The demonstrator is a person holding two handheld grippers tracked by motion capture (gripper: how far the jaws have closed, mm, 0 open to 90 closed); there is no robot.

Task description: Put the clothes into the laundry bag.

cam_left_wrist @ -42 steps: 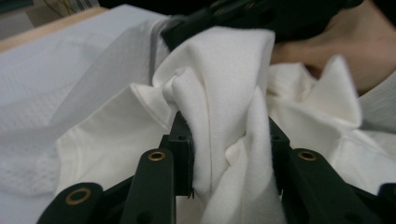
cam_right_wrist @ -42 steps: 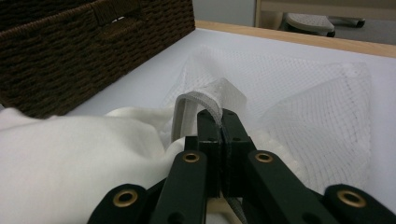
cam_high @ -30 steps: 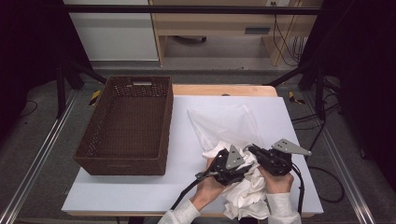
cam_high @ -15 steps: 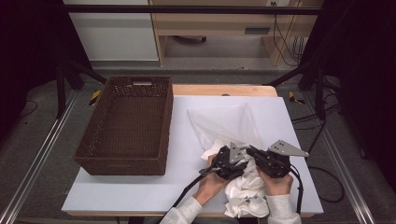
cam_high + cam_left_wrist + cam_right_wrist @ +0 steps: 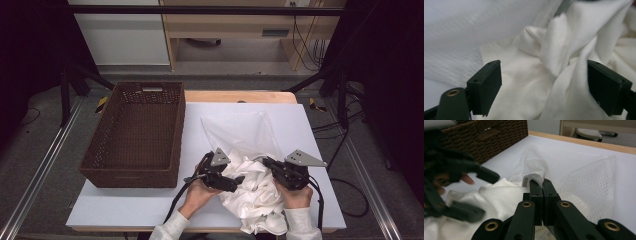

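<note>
White cloth (image 5: pixel 252 192) bunched at the bench's (image 5: pixel 125 210) near edge, half in the mesh bag's (image 5: pixel 240 132) mouth. Left tongs (image 5: pixel 544 87) gape wide, empty, cloth dead ahead between the jaws. Right tongs (image 5: pixel 541 195) clamped on the bag rim. Left is nearer the cloth.

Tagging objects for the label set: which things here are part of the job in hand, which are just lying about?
In the job:
- white cloth, bunched at the table's near edge
- mesh bag, its edge pinched in the right hand-held gripper
- left hand-held gripper, jaws open over the cloth

Lying about:
- wicker basket, empty, left of the bag
- table
</note>
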